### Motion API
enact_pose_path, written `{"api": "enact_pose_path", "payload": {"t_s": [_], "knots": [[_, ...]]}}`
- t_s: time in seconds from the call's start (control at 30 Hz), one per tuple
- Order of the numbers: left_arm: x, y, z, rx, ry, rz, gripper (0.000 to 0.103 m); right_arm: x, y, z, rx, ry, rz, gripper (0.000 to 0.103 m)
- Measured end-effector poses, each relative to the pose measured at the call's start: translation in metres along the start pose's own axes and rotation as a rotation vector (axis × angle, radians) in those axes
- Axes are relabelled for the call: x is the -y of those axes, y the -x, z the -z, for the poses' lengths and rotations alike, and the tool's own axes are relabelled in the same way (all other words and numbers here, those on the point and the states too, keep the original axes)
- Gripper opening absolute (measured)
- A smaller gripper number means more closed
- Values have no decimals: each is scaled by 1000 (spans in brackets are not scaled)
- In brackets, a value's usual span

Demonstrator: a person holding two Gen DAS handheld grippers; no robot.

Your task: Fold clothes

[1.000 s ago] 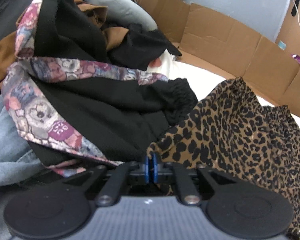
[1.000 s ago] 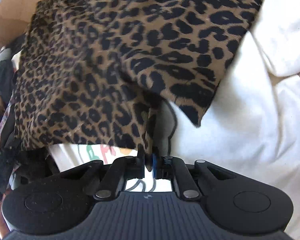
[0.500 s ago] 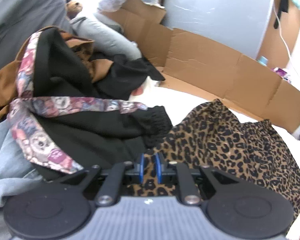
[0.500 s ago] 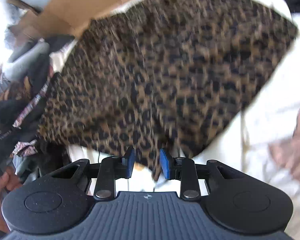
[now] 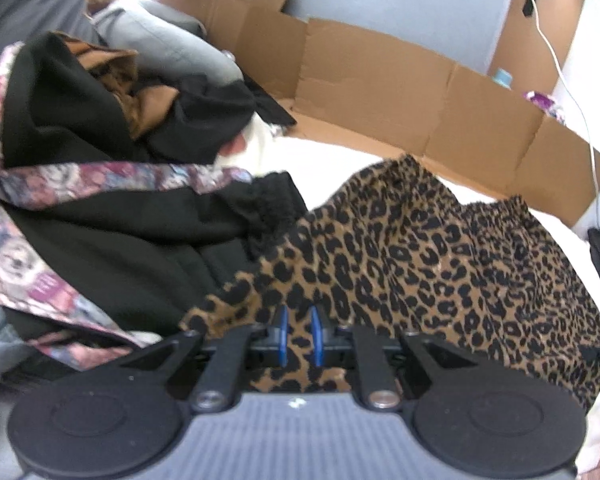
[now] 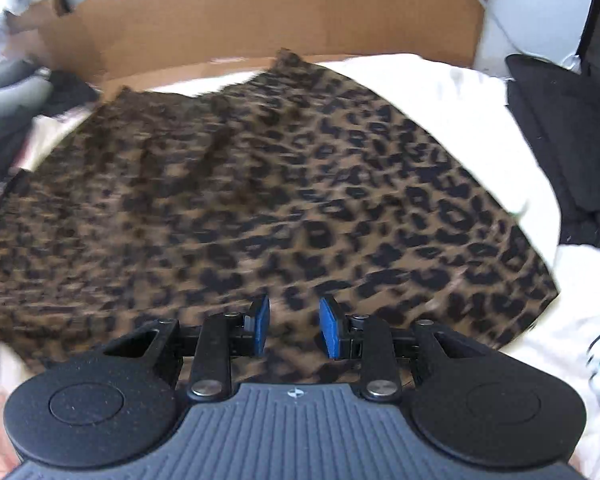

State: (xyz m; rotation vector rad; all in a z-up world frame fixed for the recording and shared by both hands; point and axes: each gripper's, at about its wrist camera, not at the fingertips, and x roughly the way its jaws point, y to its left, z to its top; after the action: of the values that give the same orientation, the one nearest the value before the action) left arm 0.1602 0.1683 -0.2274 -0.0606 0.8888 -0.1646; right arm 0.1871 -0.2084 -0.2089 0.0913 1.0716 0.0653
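The leopard-print garment [image 6: 284,200] is spread across the white bed cover [image 6: 452,92], its far edge close to the cardboard wall [image 5: 380,80] and its near edge under both tools. A second ago its near edge was pinched by both; now it has been released and lies flat. The right hand-held gripper [image 6: 294,326] is seen with its blue pads [image 6: 329,328] moderately apart and nothing between them, the fabric lying beneath. The left hand-held gripper [image 5: 299,336] is seen with a narrow gap between its pads, over the garment's near left corner; whether cloth is still caught there cannot be told, though the gap has widened since the earlier pinch. To the left, a heap of unfolded clothes [image 5: 100,200], black cloth with a floral-patterned trim, touches the garment's left edge. The laying-out step is judged finished, and a fresh grasp at an edge or corner is probably called for before a fold is made.
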Motion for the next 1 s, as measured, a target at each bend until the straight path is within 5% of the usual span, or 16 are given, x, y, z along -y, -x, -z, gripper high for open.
{"api": "enact_pose_path", "payload": {"t_s": [0.3, 0.6, 0.8, 0.87, 1.0], "knots": [[8, -9, 11, -18, -47, -13, 14, 54, -43, 7, -18, 29, 168, 31], [-29, 12, 6, 38, 2, -121, 17, 97, -44, 0, -12, -2, 325, 31], [-42, 9, 4, 41, 2, -133, 26, 110, -45, -7, -40, -16, 386, 31], [-42, 6, 4, 39, -16, -105, 46, 111, -44, -9, -53, -23, 403, 31], [-43, -3, 5, 33, -20, -80, 52, 103, -33, -14, -63, -38, 457, 31]]}}
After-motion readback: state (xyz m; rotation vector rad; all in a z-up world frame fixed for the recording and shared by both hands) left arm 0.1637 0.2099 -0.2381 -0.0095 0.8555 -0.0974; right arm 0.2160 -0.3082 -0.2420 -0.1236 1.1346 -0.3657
